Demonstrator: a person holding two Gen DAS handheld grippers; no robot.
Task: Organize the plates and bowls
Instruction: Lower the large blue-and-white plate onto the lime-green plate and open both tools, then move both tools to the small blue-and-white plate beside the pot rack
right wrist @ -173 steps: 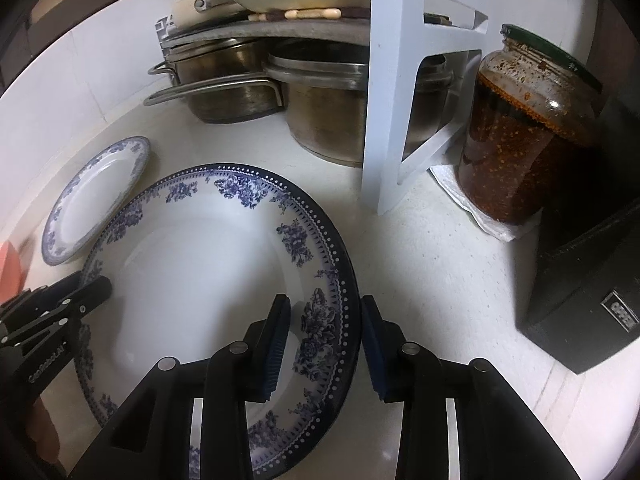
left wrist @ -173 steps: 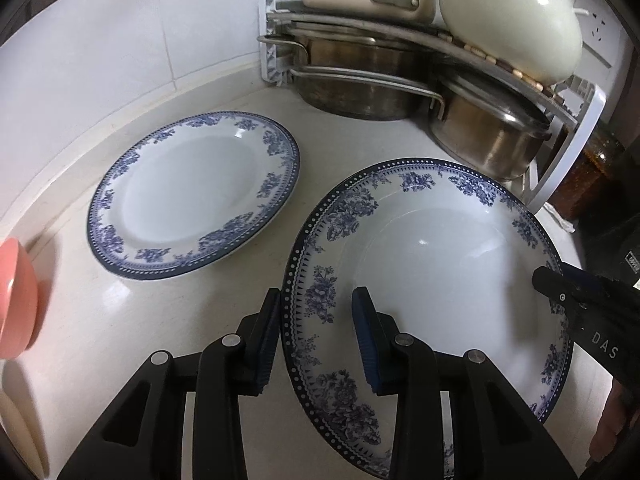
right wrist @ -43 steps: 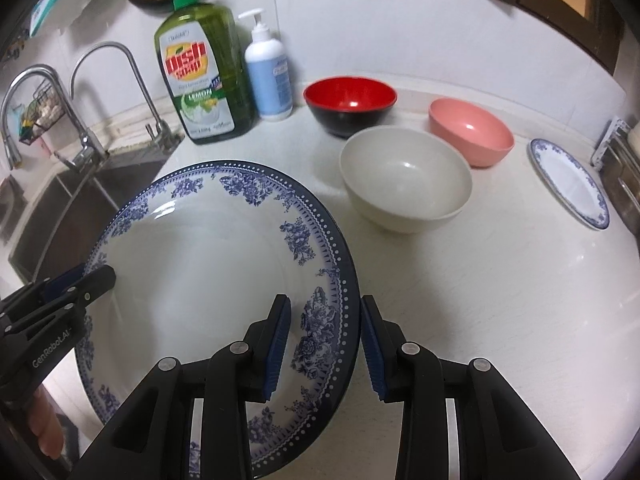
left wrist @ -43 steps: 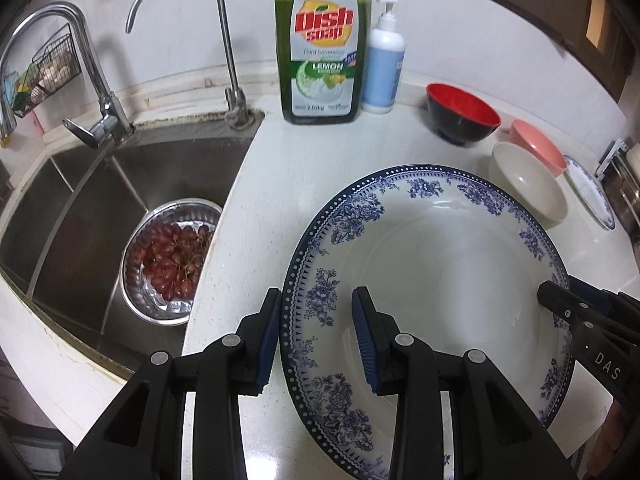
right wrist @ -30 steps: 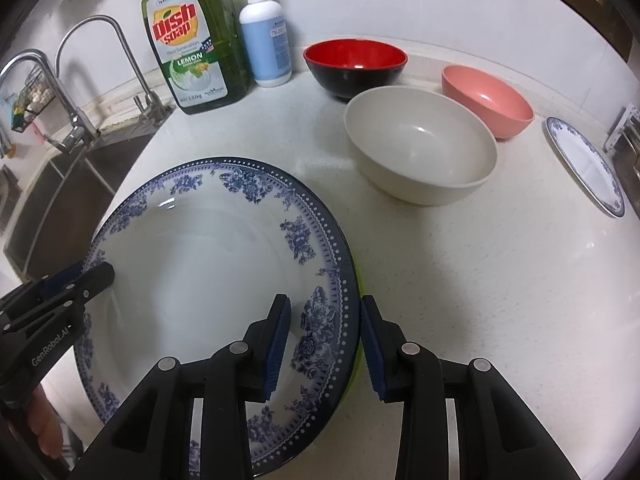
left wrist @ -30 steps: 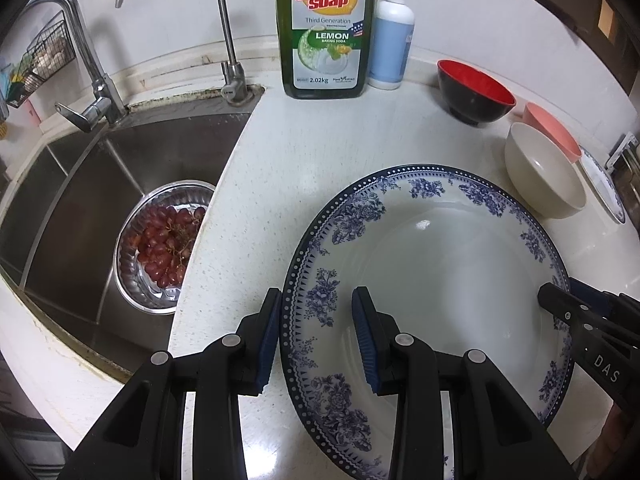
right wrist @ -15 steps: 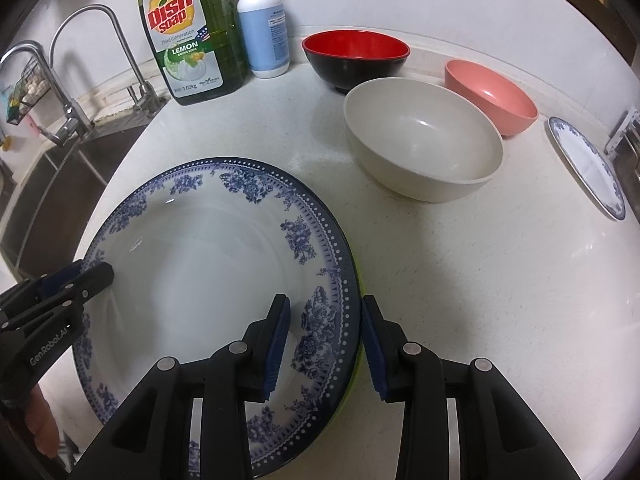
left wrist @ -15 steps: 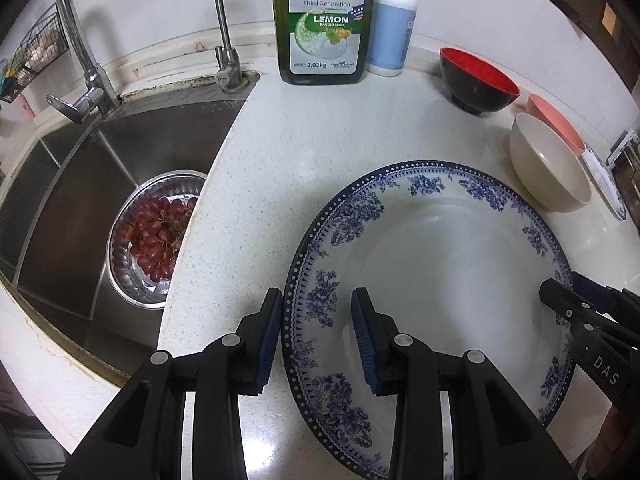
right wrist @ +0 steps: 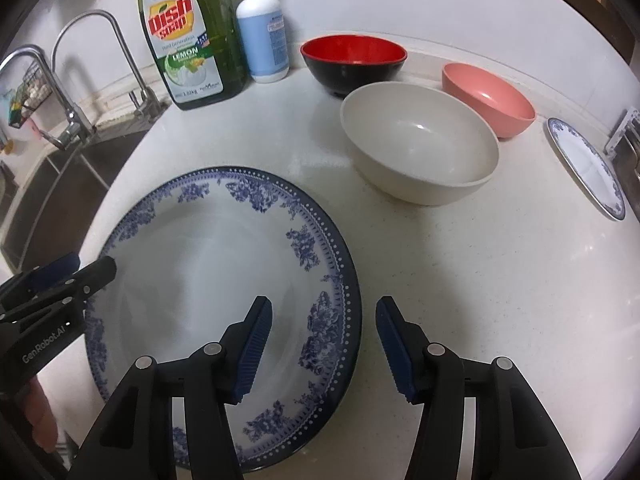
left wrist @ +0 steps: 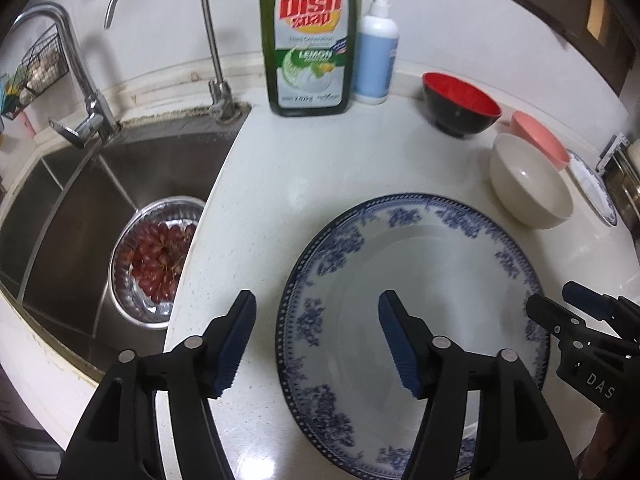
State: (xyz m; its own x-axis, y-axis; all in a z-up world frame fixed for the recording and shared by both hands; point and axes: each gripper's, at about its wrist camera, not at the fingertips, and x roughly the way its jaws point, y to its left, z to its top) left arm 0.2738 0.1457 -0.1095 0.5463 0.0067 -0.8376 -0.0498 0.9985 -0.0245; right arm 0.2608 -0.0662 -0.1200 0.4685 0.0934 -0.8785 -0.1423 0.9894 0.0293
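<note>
A large blue-and-white floral plate lies flat on the white counter beside the sink. My left gripper straddles its left rim. Its jaws are opening and the pads stand clear of the rim. My right gripper straddles the right rim the same way, jaws opening, pads off the plate. Each gripper shows at the edge of the other's view. Behind the plate stand a cream bowl, a pink bowl and a red-and-black bowl. A smaller blue-and-white plate lies at the far right.
The steel sink is to the left, with a metal colander of red grapes in it and two taps behind. A green dish soap bottle and a blue pump bottle stand at the wall. A pot rack edge shows far right.
Both grippers carried the large plate from beside the pot rack to beside the sink. In the last half second both pairs of jaws spread off its rim.
</note>
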